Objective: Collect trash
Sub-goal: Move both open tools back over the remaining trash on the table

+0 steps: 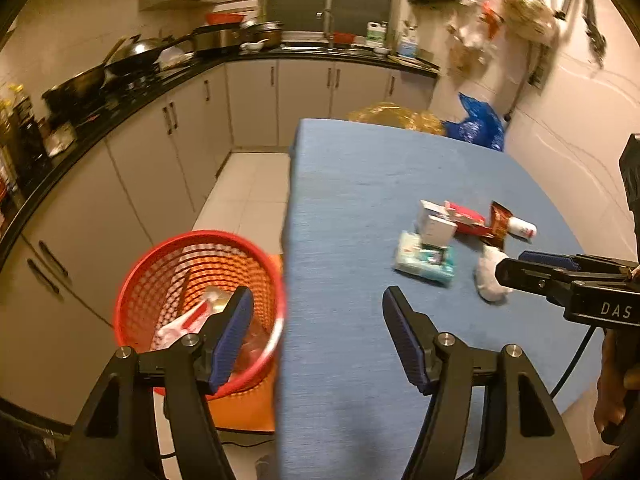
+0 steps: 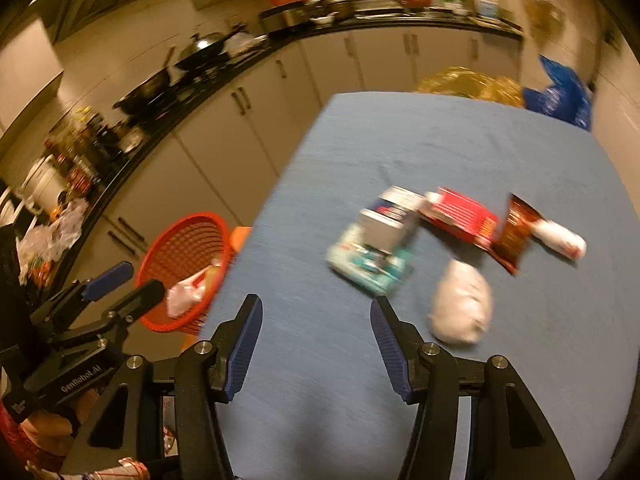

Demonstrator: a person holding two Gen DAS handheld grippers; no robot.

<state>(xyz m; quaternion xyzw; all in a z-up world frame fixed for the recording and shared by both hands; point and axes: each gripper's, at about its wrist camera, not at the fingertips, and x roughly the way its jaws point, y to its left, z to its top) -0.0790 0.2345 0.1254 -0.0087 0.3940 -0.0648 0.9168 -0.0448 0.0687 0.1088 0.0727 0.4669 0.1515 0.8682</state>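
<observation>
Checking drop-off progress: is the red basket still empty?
No. The red basket beside the blue table already holds a white-and-red wrapper and other crumpled trash.

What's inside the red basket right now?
The red basket holds a white-and-red plastic wrapper and some clear plastic. The left claw's finger covers part of it; the bottom isn't visible.

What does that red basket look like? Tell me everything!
The red basket is round, looks like plastic, and has walls full of little holes like a net. It stands upright on the floor beside the blue table, touching an orange thing under it. Crumpled wrappers already lie inside.
</observation>
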